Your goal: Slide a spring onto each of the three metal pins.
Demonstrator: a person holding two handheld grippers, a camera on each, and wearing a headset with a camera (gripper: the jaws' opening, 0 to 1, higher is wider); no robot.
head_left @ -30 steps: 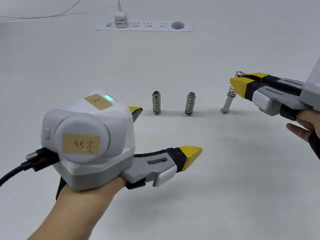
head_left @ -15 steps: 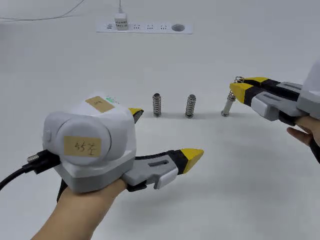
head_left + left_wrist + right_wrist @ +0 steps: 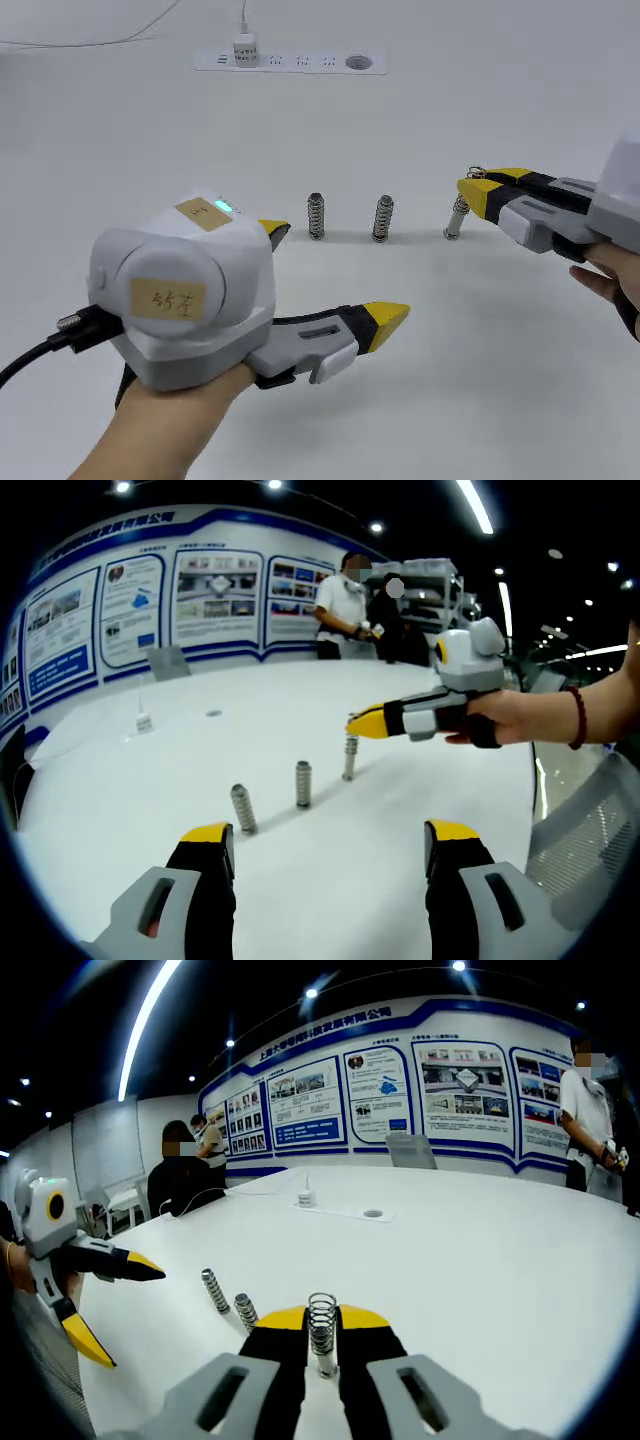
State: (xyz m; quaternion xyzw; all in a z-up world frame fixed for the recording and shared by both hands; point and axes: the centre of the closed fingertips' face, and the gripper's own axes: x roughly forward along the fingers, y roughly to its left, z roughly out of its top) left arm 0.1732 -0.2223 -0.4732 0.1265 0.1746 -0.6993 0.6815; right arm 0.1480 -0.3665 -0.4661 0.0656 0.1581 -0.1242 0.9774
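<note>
My left gripper [image 3: 338, 272] hangs released, jaws wide apart, over the near part of the table [image 3: 480, 380]. Beyond it, mid-table, the first pin [image 3: 316, 215] and second pin [image 3: 383, 217] stand upright, each sleeved in a spring. Further right, my right gripper [image 3: 470, 185] is clenched on the third spring [image 3: 461, 205], which sits over the top of the leaning third pin [image 3: 452, 230].

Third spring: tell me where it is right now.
In the head view the third spring sits on the rightmost pin, to the right of the middle spring, pinched between the tips of the right tool.
</note>
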